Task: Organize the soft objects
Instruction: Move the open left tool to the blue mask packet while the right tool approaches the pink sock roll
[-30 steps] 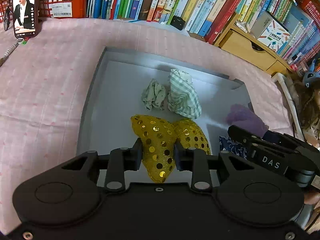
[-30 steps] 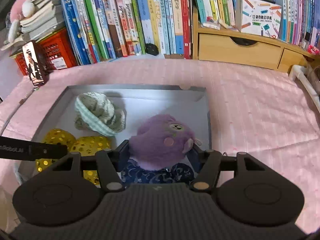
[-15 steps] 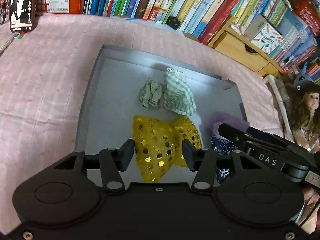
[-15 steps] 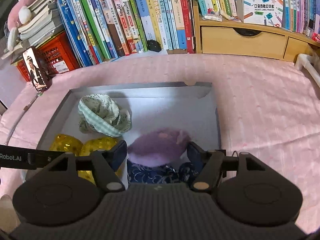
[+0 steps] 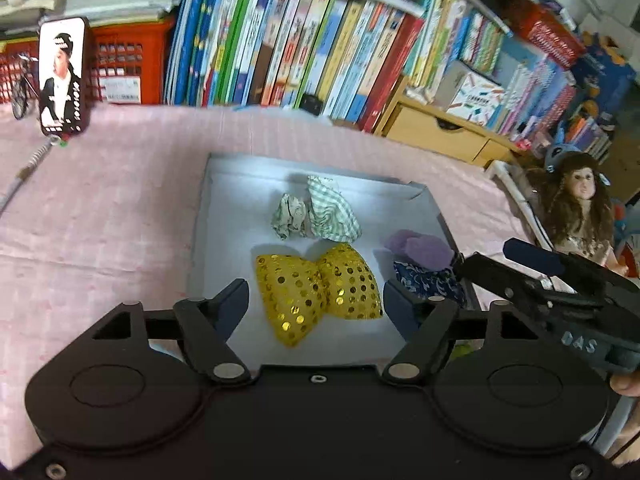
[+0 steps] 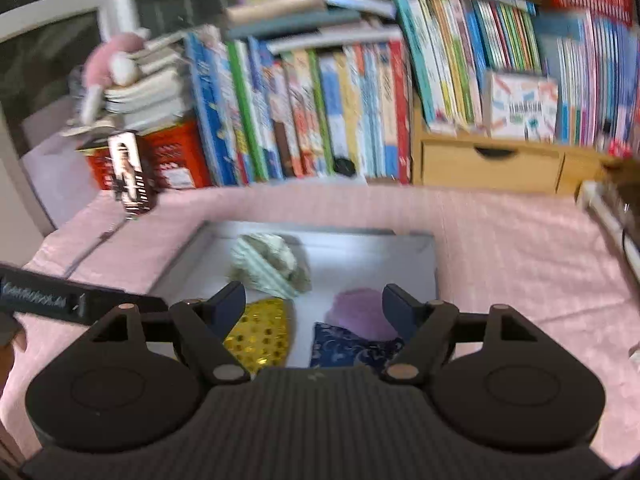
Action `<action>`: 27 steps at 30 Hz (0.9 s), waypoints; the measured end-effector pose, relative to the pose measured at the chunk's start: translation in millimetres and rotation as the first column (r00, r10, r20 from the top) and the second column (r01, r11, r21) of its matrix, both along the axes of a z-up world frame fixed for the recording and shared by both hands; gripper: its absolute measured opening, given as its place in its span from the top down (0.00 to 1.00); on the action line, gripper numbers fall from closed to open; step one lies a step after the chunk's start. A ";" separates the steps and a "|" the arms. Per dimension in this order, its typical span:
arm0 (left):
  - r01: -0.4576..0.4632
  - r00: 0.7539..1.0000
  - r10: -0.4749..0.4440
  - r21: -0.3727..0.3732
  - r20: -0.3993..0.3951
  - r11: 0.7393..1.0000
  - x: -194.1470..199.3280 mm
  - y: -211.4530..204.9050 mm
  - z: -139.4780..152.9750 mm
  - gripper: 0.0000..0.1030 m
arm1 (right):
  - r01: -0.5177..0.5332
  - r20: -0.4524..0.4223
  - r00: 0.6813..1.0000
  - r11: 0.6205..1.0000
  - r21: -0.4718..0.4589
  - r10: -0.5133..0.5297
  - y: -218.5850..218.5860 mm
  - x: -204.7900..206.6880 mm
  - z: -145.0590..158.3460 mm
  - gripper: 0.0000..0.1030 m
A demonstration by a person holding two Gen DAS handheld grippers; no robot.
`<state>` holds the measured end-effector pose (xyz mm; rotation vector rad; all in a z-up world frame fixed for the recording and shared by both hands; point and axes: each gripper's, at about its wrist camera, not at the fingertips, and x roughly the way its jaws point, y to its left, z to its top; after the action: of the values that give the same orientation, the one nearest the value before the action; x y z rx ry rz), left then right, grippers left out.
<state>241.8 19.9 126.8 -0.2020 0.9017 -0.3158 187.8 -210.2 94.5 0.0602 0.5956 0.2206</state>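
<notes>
Fingers (image 5: 234,300) of both grippers just opened, empty; sequinned gold pouch (image 5: 316,288) released in tray (image 5: 200,216).

A book-crammed corner behind a pink-covered surface

The surface (image 5: 120,216) wears a pale pink cloth with faint stripes. Behind it stands a packed row of children's books (image 5: 304,52), more volumes stacked flat on top. To their left sits a red plastic crate (image 5: 120,64) with a phone (image 5: 62,76) propped upright before it; to their right, a light wooden drawer unit (image 6: 492,164). A long-haired doll (image 5: 576,204) sits at the far right edge.
</notes>
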 end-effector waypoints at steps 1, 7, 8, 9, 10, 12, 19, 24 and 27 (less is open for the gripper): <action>0.004 1.000 -0.004 -0.002 0.014 1.000 -7.1 3.8 2.6 0.28 | -0.011 0.023 1.000 1.000 -0.009 0.011 3.0 -8.6 2.7 0.18; -0.006 0.996 0.007 -0.009 0.085 1.000 -47.8 30.0 12.1 0.25 | -0.072 0.153 0.985 0.993 -0.090 0.085 25.2 -61.7 10.6 0.17; -0.009 0.995 0.010 -0.010 0.094 1.000 -53.8 34.3 12.4 0.25 | -0.080 0.172 0.980 0.992 -0.100 0.097 27.7 -70.9 11.0 0.17; -0.013 0.994 0.014 -0.010 0.104 1.000 -60.2 38.6 12.8 0.25 | -0.088 0.188 0.976 0.990 -0.106 0.107 30.2 -79.2 10.8 0.17; -0.014 0.993 0.015 -0.007 0.117 1.000 -68.1 43.0 12.7 0.25 | -0.097 0.204 0.972 0.989 -0.113 0.119 32.9 -87.4 10.5 0.17; -0.016 0.990 0.015 0.004 0.142 1.000 -81.1 50.5 12.4 0.23 | -0.114 0.231 0.963 0.985 -0.128 0.142 38.7 -103.0 9.3 0.17; -0.051 0.976 0.039 0.053 0.215 0.997 -125.8 72.7 0.2 0.23 | -0.174 0.284 0.931 0.964 -0.201 0.228 59.3 -149.6 -2.2 0.17; -0.083 0.963 0.048 0.124 0.265 0.989 -148.3 84.5 -19.1 0.23 | -0.216 0.263 0.919 0.932 -0.291 0.295 75.9 -172.4 -21.8 0.24; -0.088 0.957 0.034 0.177 0.287 0.980 -153.1 85.8 -33.4 0.26 | -0.231 0.230 0.916 0.900 -0.370 0.330 88.4 -178.5 -38.5 0.31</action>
<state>88.7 105.8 93.3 -0.0078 0.6357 -0.1934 9.4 -121.8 56.0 -0.3896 0.3410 0.4013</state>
